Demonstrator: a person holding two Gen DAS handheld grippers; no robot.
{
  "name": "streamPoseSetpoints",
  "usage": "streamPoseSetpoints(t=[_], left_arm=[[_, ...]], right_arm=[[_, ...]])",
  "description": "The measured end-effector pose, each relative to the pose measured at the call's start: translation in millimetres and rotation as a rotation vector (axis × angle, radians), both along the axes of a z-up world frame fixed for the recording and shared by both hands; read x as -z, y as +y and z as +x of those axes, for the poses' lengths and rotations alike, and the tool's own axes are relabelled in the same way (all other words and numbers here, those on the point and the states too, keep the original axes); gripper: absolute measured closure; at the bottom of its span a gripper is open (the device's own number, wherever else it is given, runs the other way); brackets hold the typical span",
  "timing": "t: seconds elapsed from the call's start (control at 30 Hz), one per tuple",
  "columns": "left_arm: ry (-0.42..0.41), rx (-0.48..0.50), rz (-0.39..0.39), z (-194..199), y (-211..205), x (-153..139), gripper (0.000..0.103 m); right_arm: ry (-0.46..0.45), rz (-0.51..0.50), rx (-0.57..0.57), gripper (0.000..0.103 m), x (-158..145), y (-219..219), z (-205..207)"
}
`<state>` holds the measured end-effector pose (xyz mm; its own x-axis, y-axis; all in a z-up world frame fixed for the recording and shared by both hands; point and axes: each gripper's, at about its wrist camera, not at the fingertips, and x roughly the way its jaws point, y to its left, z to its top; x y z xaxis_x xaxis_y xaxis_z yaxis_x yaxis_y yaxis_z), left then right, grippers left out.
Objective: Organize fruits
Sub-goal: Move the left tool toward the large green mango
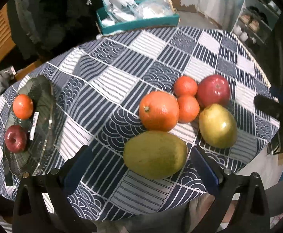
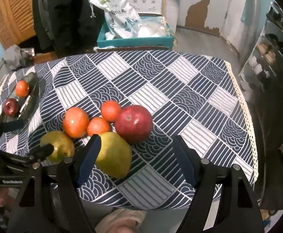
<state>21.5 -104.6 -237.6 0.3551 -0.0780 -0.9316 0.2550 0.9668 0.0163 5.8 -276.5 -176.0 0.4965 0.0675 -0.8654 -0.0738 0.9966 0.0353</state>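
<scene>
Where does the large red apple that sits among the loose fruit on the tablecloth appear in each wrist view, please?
Left wrist view: the large red apple sits right of centre, at the far right of the fruit cluster.
Right wrist view: the same apple sits near the centre, just beyond the right gripper, whose jaws stand open.
Shared landmark: the teal box beyond the table's far edge.

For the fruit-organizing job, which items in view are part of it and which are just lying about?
Part of the job:
glass plate holding a small orange and small apple
large orange
two tangerines
red apple
two green mangoes

Lying about:
teal box
white bag
shelf rack
</scene>
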Motion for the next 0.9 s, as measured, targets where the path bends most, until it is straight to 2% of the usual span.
streamPoseSetpoints(t=[0.13,0.3,0.73,0.8,0.9], left_arm=[[0.022,-0.004,0.005,4,0,11,0.001],[0.056,-0.014,-0.042,7,0,17,0.001],[0.147,-0.026,-0.094,14,-1,45,0.001],[0.154,-0.028,-0.086,16,-2,50,0.003],[0.164,-0.002,-0.13,17,-3,52,0.014]], right_arm=[[0.009,-0.001,0.006,0.027,3,-2,2],[0.011,-0.004,0.005,0.027,4,0,4],[0.016,-0.009,0.005,0.027,8,-1,7],[0.022,-0.01,0.007,0.027,9,-2,8],[0.034,-0.005,0.013,0.027,12,-4,11]])
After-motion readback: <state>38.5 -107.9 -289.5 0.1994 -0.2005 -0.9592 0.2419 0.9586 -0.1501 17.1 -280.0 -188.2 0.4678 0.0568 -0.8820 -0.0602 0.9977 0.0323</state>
